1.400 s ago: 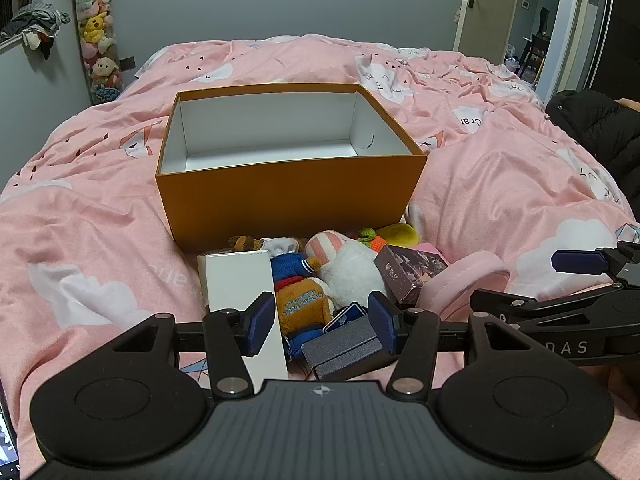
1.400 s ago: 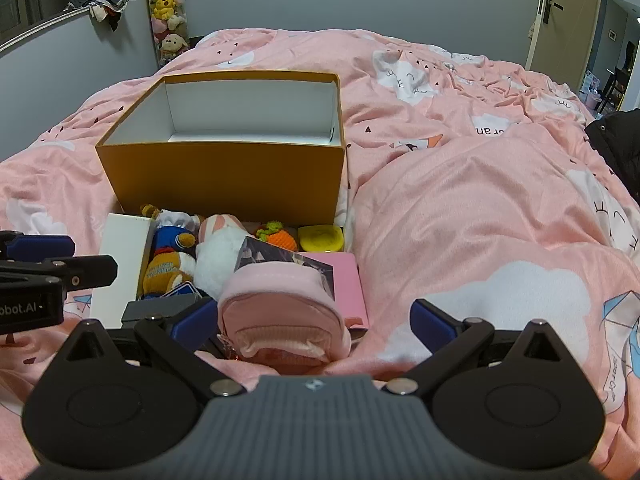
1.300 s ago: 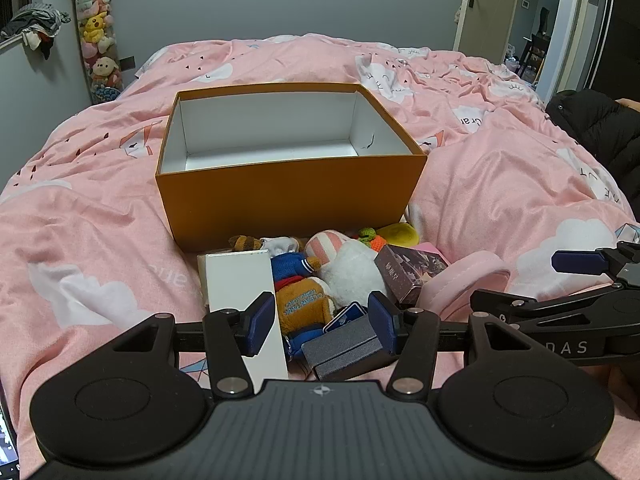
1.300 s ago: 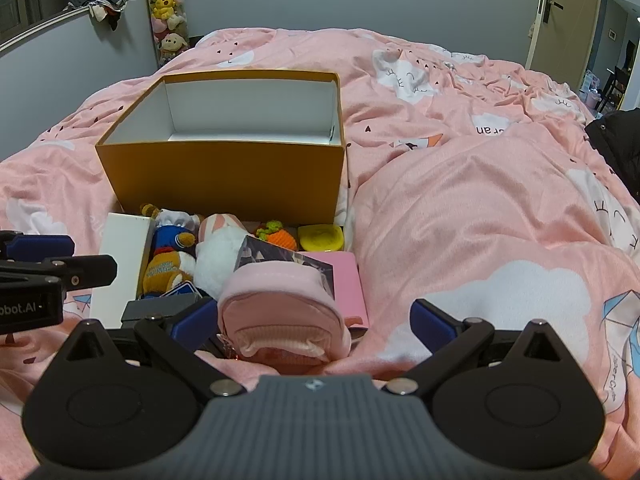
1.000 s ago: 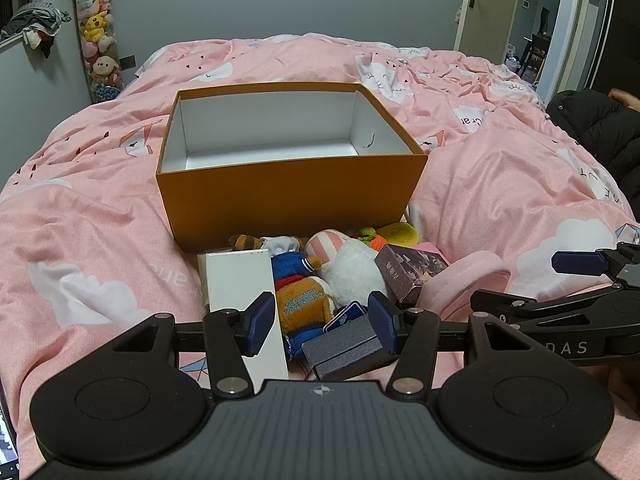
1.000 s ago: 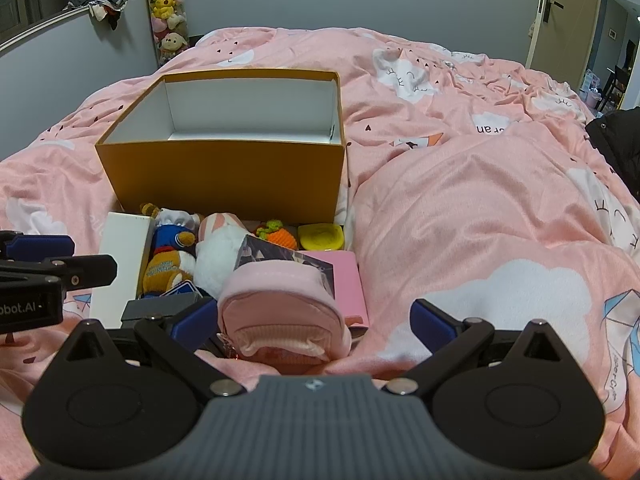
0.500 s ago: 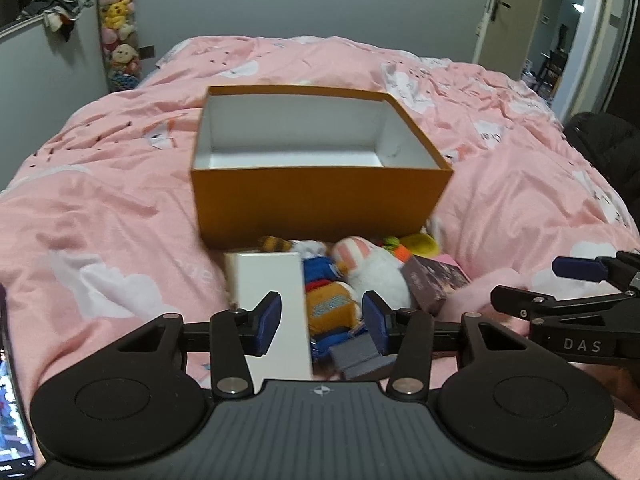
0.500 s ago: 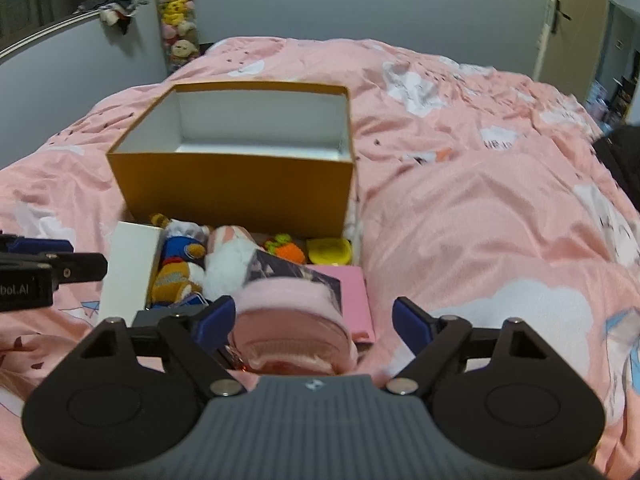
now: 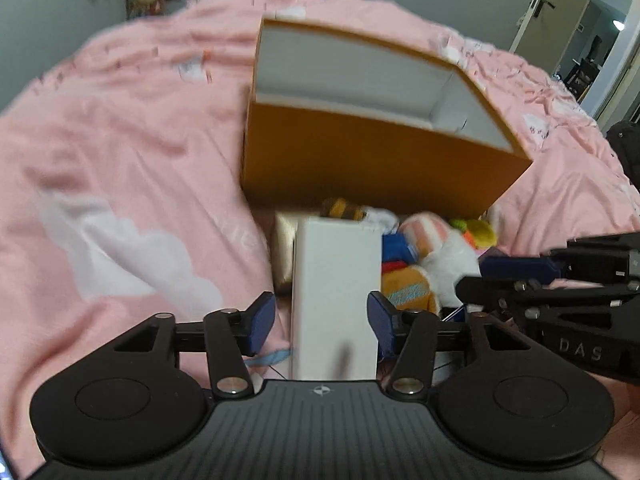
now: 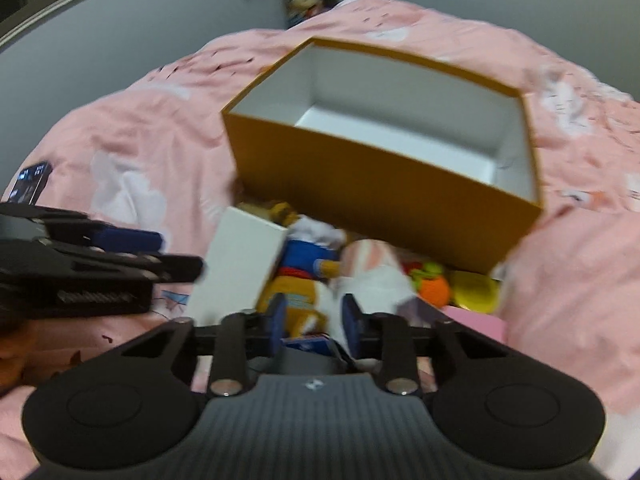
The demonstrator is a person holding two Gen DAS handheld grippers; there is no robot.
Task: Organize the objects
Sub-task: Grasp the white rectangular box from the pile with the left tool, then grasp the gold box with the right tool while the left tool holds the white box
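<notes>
Both views are blurred, so I keep to what I can read. Nearest me, my left gripper (image 9: 322, 316) is spread with the white box (image 9: 336, 296) between its blue pads; the right pad sits at the box's edge, the left pad stands a little off, and I cannot tell whether either truly touches. My right gripper (image 10: 314, 322) has its fingers apart with a moderate gap, low over the pile, closed on nothing; a dark grey box (image 10: 306, 362) lies just under it, and an orange plush (image 10: 296, 300) and a white plush (image 10: 368, 284) show through the gap. Beyond them lie a blue plush (image 10: 306, 256), a small orange and green toy (image 10: 430, 284) and a yellow piece (image 10: 476, 290). Behind the pile, near the middle of the pink bed (image 9: 120, 168), stands the open orange box (image 10: 384, 184), white inside.
</notes>
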